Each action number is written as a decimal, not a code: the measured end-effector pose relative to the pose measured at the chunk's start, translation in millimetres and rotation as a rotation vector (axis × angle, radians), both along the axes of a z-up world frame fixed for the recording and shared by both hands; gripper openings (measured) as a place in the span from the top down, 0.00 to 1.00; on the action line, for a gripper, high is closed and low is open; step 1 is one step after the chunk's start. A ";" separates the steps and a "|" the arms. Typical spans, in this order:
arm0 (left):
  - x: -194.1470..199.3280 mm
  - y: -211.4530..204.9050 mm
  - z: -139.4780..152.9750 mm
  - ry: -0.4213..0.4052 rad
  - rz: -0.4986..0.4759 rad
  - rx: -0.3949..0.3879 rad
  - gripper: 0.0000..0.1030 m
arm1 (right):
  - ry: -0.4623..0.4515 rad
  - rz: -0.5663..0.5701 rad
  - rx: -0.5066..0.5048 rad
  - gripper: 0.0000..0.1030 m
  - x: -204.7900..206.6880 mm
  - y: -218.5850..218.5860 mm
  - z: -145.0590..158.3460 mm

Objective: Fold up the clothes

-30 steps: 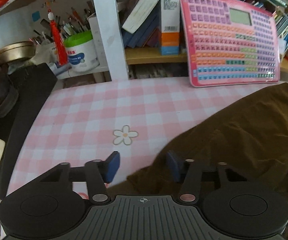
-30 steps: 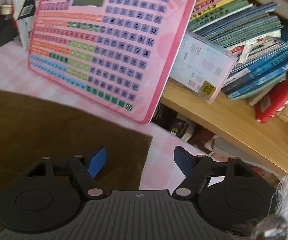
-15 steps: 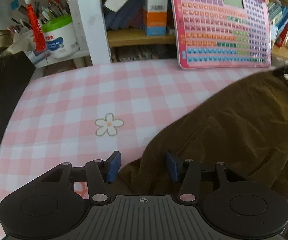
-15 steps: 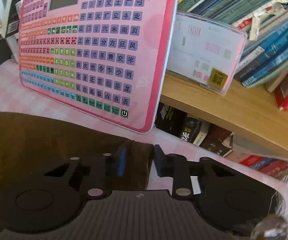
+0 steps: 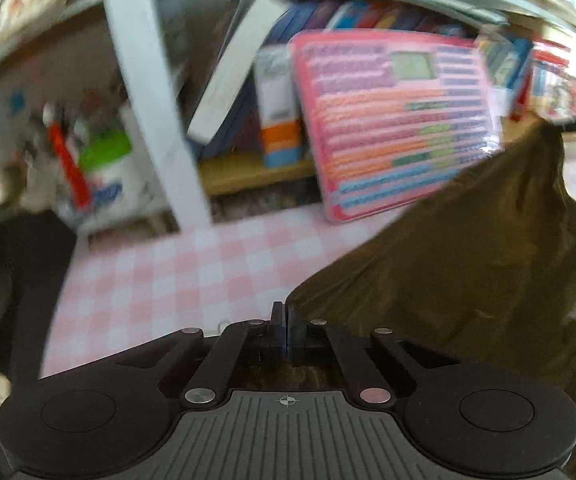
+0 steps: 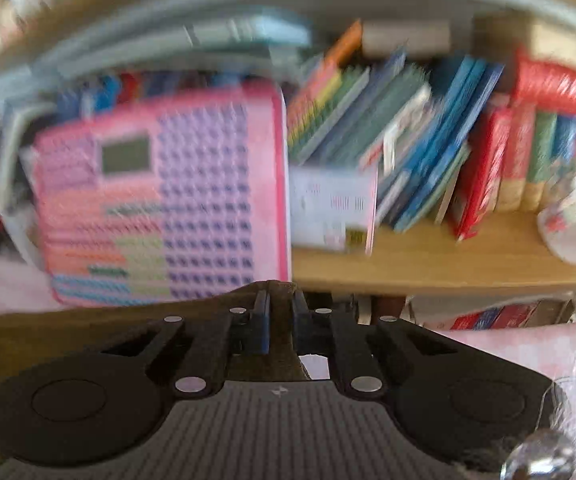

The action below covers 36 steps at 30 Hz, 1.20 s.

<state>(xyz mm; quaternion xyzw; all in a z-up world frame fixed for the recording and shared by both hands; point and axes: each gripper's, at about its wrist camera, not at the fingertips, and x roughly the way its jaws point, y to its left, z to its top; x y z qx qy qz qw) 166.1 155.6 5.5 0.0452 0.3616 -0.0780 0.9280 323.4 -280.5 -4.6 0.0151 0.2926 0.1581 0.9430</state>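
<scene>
Left wrist view: my left gripper (image 5: 285, 322), jaws clenched on the brown garment (image 5: 468, 248), lifts it before the pink keyboard toy (image 5: 392, 120). Right wrist view: my right gripper (image 6: 279, 316) grasps a garment corner below that toy; only here the wooden shelf (image 6: 448, 264) beside it shows.

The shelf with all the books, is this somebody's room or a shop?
Probably a home study corner: crowded books on a wooden shelf, a pink learning tablet leaning there, and a pink checked tablecloth under the brown garment being folded.

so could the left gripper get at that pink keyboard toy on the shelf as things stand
Probably not. The left gripper is shut on the brown garment, and the lifted cloth hangs across the lower right corner of the pink keyboard toy. It would likely have to let go first.
</scene>
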 end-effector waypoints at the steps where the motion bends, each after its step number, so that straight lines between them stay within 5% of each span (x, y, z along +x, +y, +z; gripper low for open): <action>1: -6.6 -0.9 6.0 -0.025 -0.004 0.002 0.99 | -0.028 -0.005 0.015 0.91 -11.8 -3.0 10.3; 8: -57.0 -7.8 46.0 -0.196 -0.038 0.010 0.99 | -0.160 -0.069 0.043 0.91 -130.2 -25.2 58.3; 12: -114.6 -18.0 44.5 -0.224 -0.094 0.020 0.99 | -0.172 -0.095 0.044 0.91 -211.7 -50.5 66.2; 20: -190.7 -13.5 -5.7 -0.068 -0.029 -0.118 0.91 | 0.152 -0.232 0.074 0.90 -326.9 -82.5 -9.7; 23: -206.7 -1.6 -13.1 -0.029 0.081 -0.209 0.77 | 0.252 -0.325 0.124 0.83 -349.0 -82.1 -29.0; 25: -217.5 6.4 -18.1 -0.002 0.154 -0.269 0.61 | 0.308 -0.396 0.181 0.62 -362.1 -82.2 -36.1; 26: -222.8 10.3 -20.6 0.011 0.191 -0.299 0.55 | 0.335 -0.432 0.210 0.62 -368.7 -82.3 -39.7; 33: -217.6 33.6 -36.4 0.092 0.379 -0.836 0.50 | 0.459 -0.479 0.595 0.60 -372.0 -81.1 -45.8; 36: -199.2 34.2 -54.2 0.136 0.464 -1.047 0.37 | 0.500 -0.544 0.767 0.57 -359.3 -84.7 -50.7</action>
